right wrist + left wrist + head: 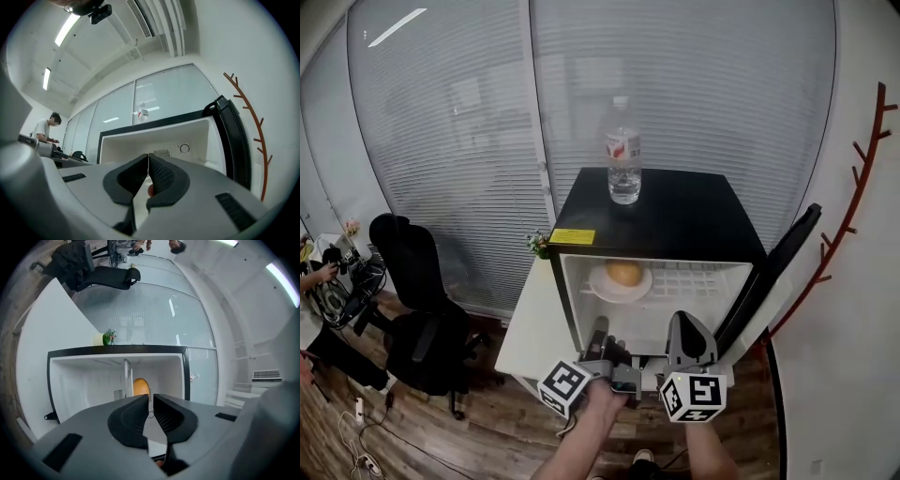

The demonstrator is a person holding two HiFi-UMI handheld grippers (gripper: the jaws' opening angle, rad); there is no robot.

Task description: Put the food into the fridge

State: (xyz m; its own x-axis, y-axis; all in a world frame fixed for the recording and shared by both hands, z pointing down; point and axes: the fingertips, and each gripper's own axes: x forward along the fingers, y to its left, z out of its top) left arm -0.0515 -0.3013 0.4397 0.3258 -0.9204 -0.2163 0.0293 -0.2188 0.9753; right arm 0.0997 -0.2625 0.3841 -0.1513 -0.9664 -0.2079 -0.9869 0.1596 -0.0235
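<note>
Now, a glass wall with lowered blinds (469, 141) fills the background. In front of it stands a small fridge (694, 216) with a black top and a white inside. Its door (773, 272) is swung wide open to the right. A white table (530, 323) stands against the fridge's left side, and a black office chair (417, 281) stands farther left on the wooden floor (478, 422). A reddish coat rack (853, 178) is on the white wall to the right.

Both grippers are held side by side in front of the open fridge, pointing into it. The left gripper (600, 326) has its jaws drawn nearly together, with only a thin slit between the tips, and nothing sits between them in the left gripper view (151, 397). The right gripper (686, 323) has its jaws closed with the tips touching, and it holds nothing in the right gripper view (148, 155).

A clear water bottle (623, 155) stands upright on the fridge top, near its back edge. Inside, on the left part of the shelf, lies a white plate (605, 284). The food (624, 273), a round yellow-orange piece, rests on this plate, already in the fridge and apart from both grippers. A yellow sticker (572, 237) sits at the front left corner of the fridge top. A tiny potted plant (539, 244) stands on the table just beside that corner. A round dial (184, 148) shows on the fridge's back wall.
</note>
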